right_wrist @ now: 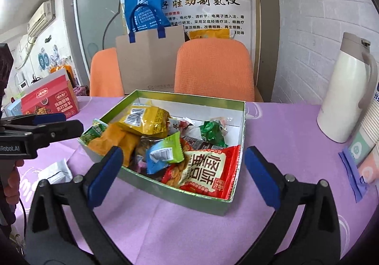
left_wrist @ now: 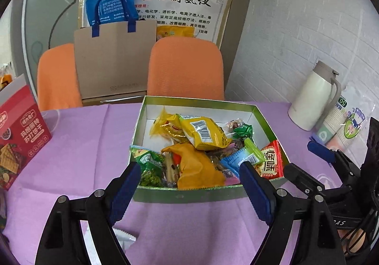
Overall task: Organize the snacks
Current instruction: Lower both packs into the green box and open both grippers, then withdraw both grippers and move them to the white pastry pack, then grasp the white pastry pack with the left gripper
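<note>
Both grippers wide open and holding nothing, before the snack box.

Left gripper point(left_wrist: 189, 184) and right gripper point(right_wrist: 183, 172) hover near the cardboard box point(right_wrist: 208, 201) on the purple cloth point(right_wrist: 284, 127); crinkled foil packets point(right_wrist: 146, 120) overlap inside, lower ones hidden.

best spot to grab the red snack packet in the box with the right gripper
Take the red packet by its upper crimped edge, coming from above with the open right gripper. It leans against the near right corner of the green box, so its lower edge is walled in while the serrated top edge stands free above the other snacks.
</note>
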The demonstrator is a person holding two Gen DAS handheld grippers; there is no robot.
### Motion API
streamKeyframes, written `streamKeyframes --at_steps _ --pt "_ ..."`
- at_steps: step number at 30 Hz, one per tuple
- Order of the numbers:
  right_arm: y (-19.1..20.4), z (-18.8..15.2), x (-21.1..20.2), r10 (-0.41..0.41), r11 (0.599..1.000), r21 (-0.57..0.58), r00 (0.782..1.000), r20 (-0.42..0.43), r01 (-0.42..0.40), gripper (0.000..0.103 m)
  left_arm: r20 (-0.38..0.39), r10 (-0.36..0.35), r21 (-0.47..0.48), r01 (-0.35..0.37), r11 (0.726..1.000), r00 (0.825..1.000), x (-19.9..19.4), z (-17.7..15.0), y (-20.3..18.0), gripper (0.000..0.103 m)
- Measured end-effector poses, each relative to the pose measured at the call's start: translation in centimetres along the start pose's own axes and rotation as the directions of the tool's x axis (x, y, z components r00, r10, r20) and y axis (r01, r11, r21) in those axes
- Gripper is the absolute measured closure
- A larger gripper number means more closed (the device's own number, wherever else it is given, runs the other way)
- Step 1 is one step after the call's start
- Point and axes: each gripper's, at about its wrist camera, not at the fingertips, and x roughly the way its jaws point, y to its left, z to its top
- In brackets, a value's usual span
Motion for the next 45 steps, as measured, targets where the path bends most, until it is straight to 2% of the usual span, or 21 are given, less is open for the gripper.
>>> streamKeyframes --at_steps 3,7,17,20,23,27,30,34,38,39,41,45 --pt "1.1 -0.7 -1.3 0.027 1.0 -0.008 1.0 0.009 -0.027 0.001 0.019 0.01 0.002 -0.01 1.0 1.0 -2.0 -1.6 0.3 0.016" --pt "2.9 -1.9 -2.2 0.055 0.998 -0.038 0.998 0.003 -0.055 0.001 0.031 0.058 0.015 -0.059 0.998 0.998 -3.6 -3.6 0.7 0.016" --pt "8.0 -4.4 -0.9 0.144 0.985 -0.083 0.986 -0.078 -0.151 0.001 -0.01 0.105 -0.059 -0.105 0.993 0.994 -5.2 -8.1 4.0 0.016" --pt "9.5 -5.0 -0.5 0.188 0.976 -0.089 0.977 -0.105 -0.197 0.001 -0.012 0.105 -0.082 -0.105 0.991 0.994 -6.0 -9.1 6.4 0.016" --pt "11.0 -5.3 0.2 0.21 0.969 -0.109 0.97 -0.122 -0.223 0.001 -0.005 0.124 -0.152 -0.123 0.981 0.992 -6.9 -9.4 10.1 0.016" --pt "12.3 -5.5 1.2 0.248 0.961 -0.091 0.957 -0.15 -0.263 0.001 -0.01 0.102 -0.25 -0.101 0.963 0.995 -6.8 -9.4 14.4 0.016" --pt "13.1 -5.8 1.8 0.257 0.958 -0.089 0.952 -0.166 -0.274 0.001 -0.025 0.047 -0.262 -0.052 0.964 0.999 -5.3 -9.1 15.9 0.016" --pt "13.7 -6.0 2.4 0.266 0.954 -0.09 0.945 -0.191 -0.287 0.001 -0.093 -0.017 -0.269 -0.008 0.963 0.996 -2.2 -9.0 17.0 0.018" --pt "13.6 -6.5 2.9 0.272 0.953 -0.076 0.937 -0.218 -0.294 0.001 -0.171 -0.162 -0.316 0.102 0.943 0.972 0.4 -10.1 17.3 0.05" --pt "13.5 -6.6 3.1 0.271 0.954 -0.07 0.936 -0.224 -0.292 0.001 -0.185 -0.177 -0.323 0.11 0.94 0.967 0.8 -10.4 17.2 0.055" --pt "13.2 -6.9 3.3 0.272 0.954 -0.057 0.932 -0.241 -0.293 0.001 -0.183 -0.199 -0.319 0.133 0.938 0.963 1.2 -10.9 16.5 0.055" --pt "12.8 -7.7 3.3 0.28 0.951 -0.053 0.919 -0.278 -0.306 0.001 -0.207 -0.268 -0.276 0.207 0.939 0.941 1.9 -11.1 13.4 0.055"
